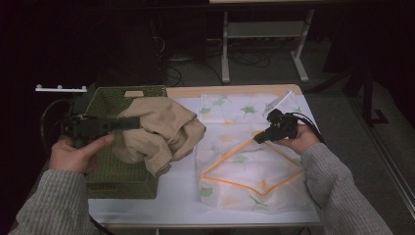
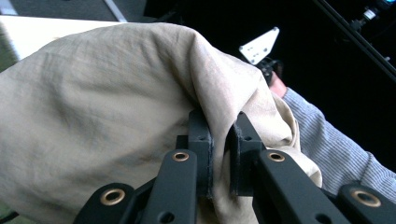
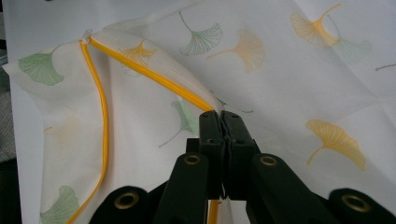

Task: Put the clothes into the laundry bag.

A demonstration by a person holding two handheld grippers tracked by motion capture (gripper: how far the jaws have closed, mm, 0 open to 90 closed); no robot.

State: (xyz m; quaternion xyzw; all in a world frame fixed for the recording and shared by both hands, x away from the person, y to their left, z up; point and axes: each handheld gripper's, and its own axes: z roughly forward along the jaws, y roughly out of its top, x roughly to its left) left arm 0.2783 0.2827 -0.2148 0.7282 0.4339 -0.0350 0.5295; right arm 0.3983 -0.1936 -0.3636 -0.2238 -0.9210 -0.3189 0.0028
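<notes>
Now: left gripper (image 1: 131,123) clamped on beige cloth (image 1: 159,132), bunched above green basket (image 1: 115,171) at table's left. Right gripper (image 1: 258,139) pinched tight on yellow-trimmed edge of leaf-print bag (image 1: 244,171), lying flat on table (image 1: 176,196), well apart from cloth.

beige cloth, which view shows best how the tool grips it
The left gripper view: the beige cloth bunches between the left tool's two black jaws, pinched close up. The high view shows the cloth whole, hanging over the green basket, but the pinch is small there.
</notes>
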